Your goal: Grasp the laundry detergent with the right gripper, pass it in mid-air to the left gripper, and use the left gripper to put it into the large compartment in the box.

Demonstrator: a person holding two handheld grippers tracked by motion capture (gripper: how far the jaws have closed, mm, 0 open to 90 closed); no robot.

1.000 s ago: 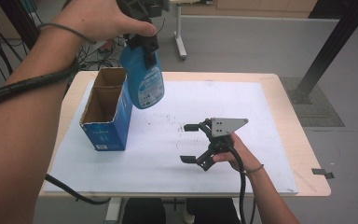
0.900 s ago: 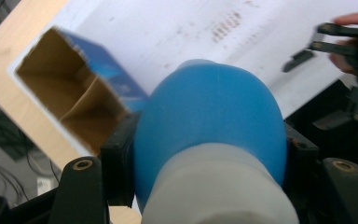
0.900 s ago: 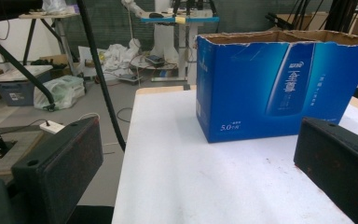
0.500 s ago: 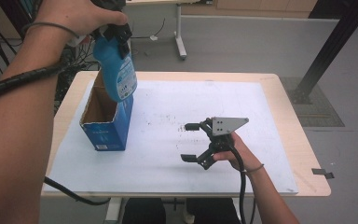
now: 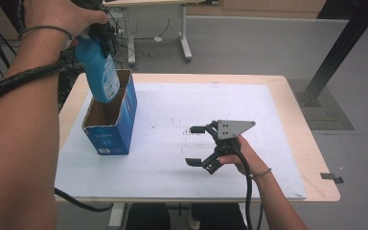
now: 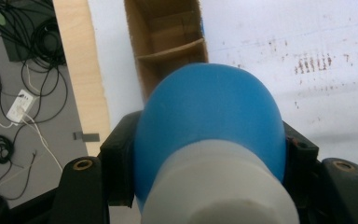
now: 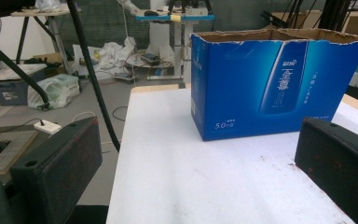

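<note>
The left claw (image 5: 96, 36), clamping the blue bottle (image 5: 99, 69), is now carrying it over the open box (image 5: 120, 122) for lowering, while the right claw (image 5: 197, 145) is resting agape and empty on the bench (image 5: 287, 96).

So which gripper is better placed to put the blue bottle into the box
Left. The left gripper is shut on the blue bottle, right above the open box; the right gripper rests open on the table, apart.

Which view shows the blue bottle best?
High view: the blue bottle shows nearly whole, label included, held by the left hand-held gripper over the open blue box. Left gripper view shows its white and blue body up close between the jaws.
</note>
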